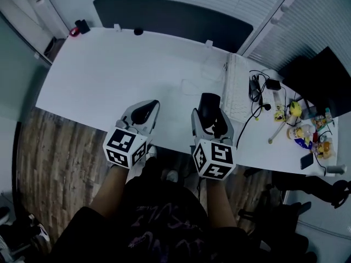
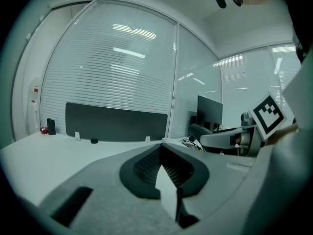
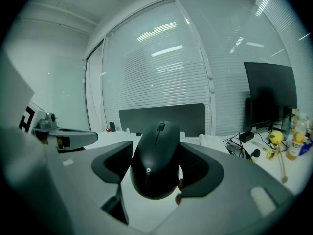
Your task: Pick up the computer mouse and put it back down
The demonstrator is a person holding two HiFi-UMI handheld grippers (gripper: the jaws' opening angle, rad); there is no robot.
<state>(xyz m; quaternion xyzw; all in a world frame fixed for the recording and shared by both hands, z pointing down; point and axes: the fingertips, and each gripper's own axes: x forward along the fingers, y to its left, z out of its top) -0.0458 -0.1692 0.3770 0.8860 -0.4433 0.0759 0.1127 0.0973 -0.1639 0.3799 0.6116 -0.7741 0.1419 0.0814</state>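
Black computer mouse [image 3: 156,160] clamped between right gripper [image 3: 157,173] fingers [image 3: 200,173]

the computer mouse [image 3: 155,163] is black plastic, smooth with a soft satin sheen. the right gripper [image 3: 156,148] and left gripper [image 2: 162,148] have grey shells of matt, finely grainy plastic, with black ribbed pads [image 2: 145,164] inside. the worktop [image 1: 109,75] is smooth, matt white. the floor [image 1: 60,163] looks like brown wood planks. the keyboard [image 1: 237,92] is white plastic.
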